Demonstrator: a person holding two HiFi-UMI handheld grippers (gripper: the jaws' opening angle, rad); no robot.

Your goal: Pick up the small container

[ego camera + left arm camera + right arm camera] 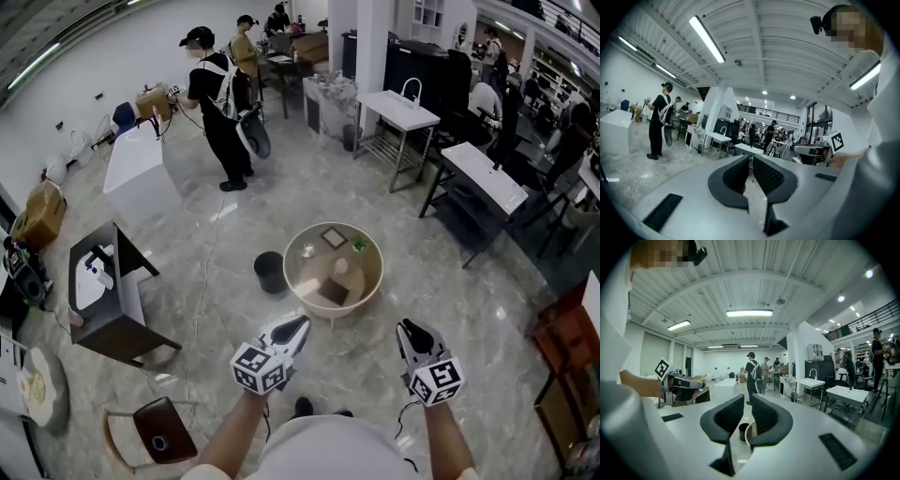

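A round pale table point(292, 281) stands on the marble floor ahead of me. On it sit a small pale container point(340, 267), a clear glass point(307, 250), a green item point(359, 246) and two flat square pieces. My left gripper point(298, 325) hovers near the table's front edge with its jaws almost touching and nothing in them; in the left gripper view point(751, 161) it points at the room. My right gripper point(410, 328) is held to the table's right, a narrow gap between its jaws point(747, 401), nothing in it. The table's rim point(751, 434) shows through that gap.
A black bin point(270, 272) stands on the floor left of the table. A dark side table point(108, 300) and a brown chair point(155, 431) are at my left. A person in black point(217, 112) stands farther back. White tables point(487, 173) line the right side.
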